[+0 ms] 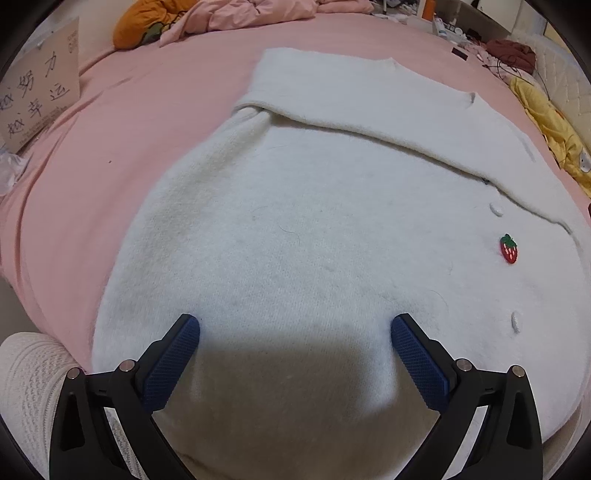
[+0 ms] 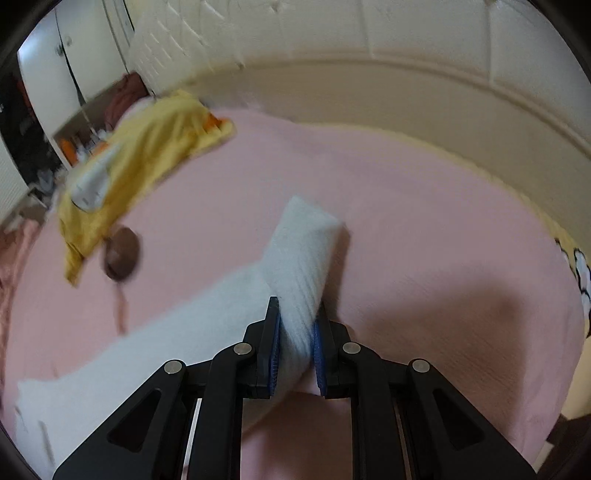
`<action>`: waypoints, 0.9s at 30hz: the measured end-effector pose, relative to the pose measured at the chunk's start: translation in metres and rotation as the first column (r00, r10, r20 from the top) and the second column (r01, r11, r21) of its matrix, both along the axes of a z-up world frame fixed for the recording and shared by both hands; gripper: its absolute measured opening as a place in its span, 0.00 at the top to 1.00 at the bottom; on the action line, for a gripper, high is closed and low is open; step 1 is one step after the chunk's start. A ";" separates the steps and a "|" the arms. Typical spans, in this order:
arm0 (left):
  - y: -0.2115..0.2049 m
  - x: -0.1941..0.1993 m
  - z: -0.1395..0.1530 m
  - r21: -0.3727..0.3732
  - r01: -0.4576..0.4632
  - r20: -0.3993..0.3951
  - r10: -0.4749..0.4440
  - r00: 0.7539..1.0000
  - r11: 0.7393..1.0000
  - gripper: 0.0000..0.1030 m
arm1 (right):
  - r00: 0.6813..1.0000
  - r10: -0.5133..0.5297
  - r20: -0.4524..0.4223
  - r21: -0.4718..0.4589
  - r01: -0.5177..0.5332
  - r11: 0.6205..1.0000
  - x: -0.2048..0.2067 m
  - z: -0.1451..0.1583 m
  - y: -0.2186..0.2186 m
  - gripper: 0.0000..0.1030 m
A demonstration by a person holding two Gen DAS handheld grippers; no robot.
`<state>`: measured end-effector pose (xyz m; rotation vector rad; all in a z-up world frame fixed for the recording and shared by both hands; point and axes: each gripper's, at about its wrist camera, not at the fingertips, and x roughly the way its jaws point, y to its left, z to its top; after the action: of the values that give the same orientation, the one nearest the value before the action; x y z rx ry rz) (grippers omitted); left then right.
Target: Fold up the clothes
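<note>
We hold our left gripper [image 1: 295,326] low over the near part of the white cardigan [image 1: 295,229]. Its 2 blue pads [image 1: 173,363] are spread wide apart, and nothing is between them. The tips sit close to the fluffy cloth, but we cannot tell if they touch it.

Our right gripper [image 2: 297,325] is squeezed tight on the sleeve [image 2: 303,254] of the cardigan. The sleeve end sticks out past the tips, lifted off the pink bed sheet [image 2: 424,221].

The cardigan lies flat on the sheet. A small strawberry patch [image 1: 508,248] sits on its right side, between 2 white buttons [image 1: 496,209]. Its other sleeve is folded across the far part.

Farther off, a yellow cloth [image 2: 147,147] lies at the bed's right edge, and an orange pillow [image 1: 142,22] sits far left.
</note>
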<state>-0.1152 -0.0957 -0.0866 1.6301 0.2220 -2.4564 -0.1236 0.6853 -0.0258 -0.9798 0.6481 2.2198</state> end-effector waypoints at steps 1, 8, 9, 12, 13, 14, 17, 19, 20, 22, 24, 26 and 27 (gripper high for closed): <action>0.002 -0.005 -0.001 -0.001 0.000 0.001 0.000 1.000 1.000 0.00 | 1.000 0.010 -0.022 0.002 -0.010 1.000 0.003 -0.001 0.001 0.81; 0.000 -0.003 -0.001 0.000 -0.002 0.000 0.002 1.000 1.000 0.00 | 0.991 -0.131 0.042 0.177 0.122 0.977 0.017 0.032 0.012 0.71; -0.002 0.000 -0.001 -0.001 -0.001 -0.001 0.001 1.000 1.000 0.00 | 0.983 -0.172 0.058 0.245 0.153 0.957 0.020 0.041 0.011 0.71; -0.007 0.010 0.002 0.001 -0.001 -0.003 0.001 1.000 1.000 0.00 | 0.999 -0.050 0.020 0.250 0.043 0.967 0.021 0.055 -0.008 0.70; -0.009 0.013 0.003 0.001 -0.001 -0.004 0.001 1.000 1.000 0.00 | 0.999 0.052 0.008 0.204 -0.053 0.978 0.016 0.054 -0.017 0.70; -0.011 0.017 0.003 0.002 -0.001 -0.005 0.001 1.000 1.000 0.00 | 0.988 0.154 0.033 0.148 -0.157 0.976 0.007 0.046 -0.028 0.70; -0.016 0.027 0.006 0.005 0.000 -0.007 0.000 1.000 1.000 0.00 | 0.942 0.301 0.147 0.013 -0.306 0.952 -0.014 0.012 -0.049 0.70; -0.020 0.034 0.008 0.007 0.000 -0.009 0.000 1.000 1.000 0.00 | 0.964 0.225 0.140 -0.006 -0.227 0.974 -0.008 0.006 -0.038 0.71; -0.022 0.038 0.008 0.008 0.000 -0.010 0.000 1.000 1.000 0.00 | 0.978 0.177 0.112 -0.013 -0.176 0.984 -0.002 0.008 -0.031 0.71; -0.023 0.041 0.009 0.010 0.001 -0.012 -0.001 1.000 1.000 0.00 | 0.995 0.063 0.074 -0.016 -0.062 0.998 0.008 0.016 -0.014 0.71; -0.023 0.041 0.009 0.011 0.001 -0.012 -0.001 1.000 1.000 0.00 | 0.991 -0.051 0.127 0.067 0.043 0.997 0.010 0.033 -0.004 0.71; -0.021 0.038 0.008 0.012 -0.001 -0.012 0.001 1.000 1.000 0.00 | 0.983 -0.067 0.172 0.196 0.033 0.980 0.007 0.055 -0.016 0.70; -0.021 0.037 0.007 0.011 -0.001 -0.013 0.001 1.000 1.000 0.00 | 0.988 -0.022 0.153 0.242 -0.016 0.970 0.006 0.072 -0.034 0.70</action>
<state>-0.0778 -0.1164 -0.0791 1.6189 0.2391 -2.4698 -0.1173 0.6508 0.0458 -1.0093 0.2989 2.1327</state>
